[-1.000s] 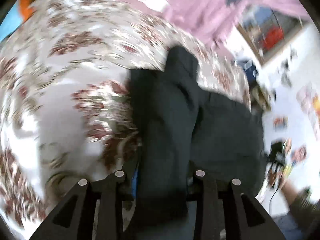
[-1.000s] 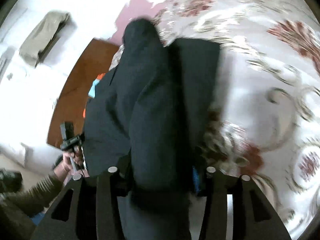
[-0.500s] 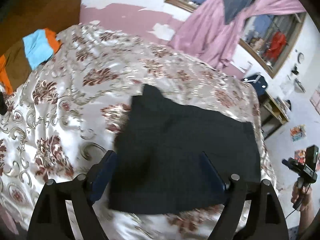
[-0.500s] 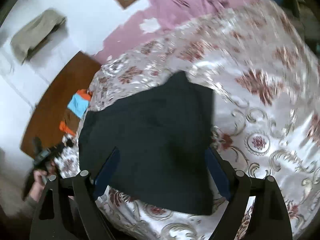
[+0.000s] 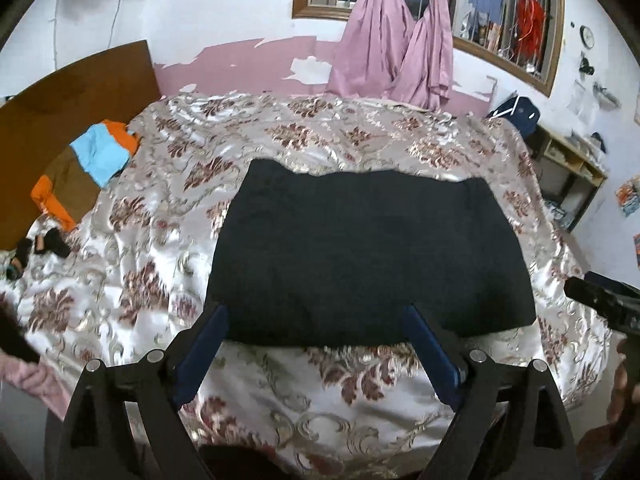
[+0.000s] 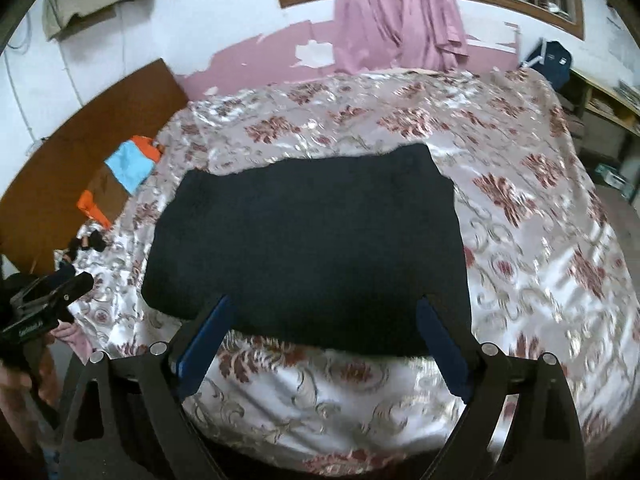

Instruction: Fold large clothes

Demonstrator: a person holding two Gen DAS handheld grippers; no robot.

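Now: left gripper (image 5: 316, 312) spread wide, nothing between its blue pads (image 5: 202, 350); it hovers over the near edge of the bed (image 5: 360, 396), clear of the cloth. Right gripper (image 6: 324, 316) likewise wide apart and empty, poised over the near hem from the right-hand side.

The dark garment (image 5: 368, 252) lies flat on the floral bedspread (image 5: 160, 208), a roughly rectangular panel, long side left to right, set toward the near half of the bed. The far edge shows a slight raised corner at far left; the rest looks smooth.

Judgement on the step: the panel seems ready for another fold. To do it well I would take the two corners of one short side, one per gripper, pinching all layers together and not just the top one, lift only enough to clear the spread, carry across level so the edges meet squarely, then set down before letting go. The satin spread looks slippery, so the cloth may slide if dragged.

Count:
- dark garments on the bed: one
- grippers: two
- bright orange-and-blue cloth (image 5: 100, 156) at far left by the headboard (image 5: 60, 92): one bundle
- pink curtains (image 5: 400, 40) at the far window: two knotted drapes
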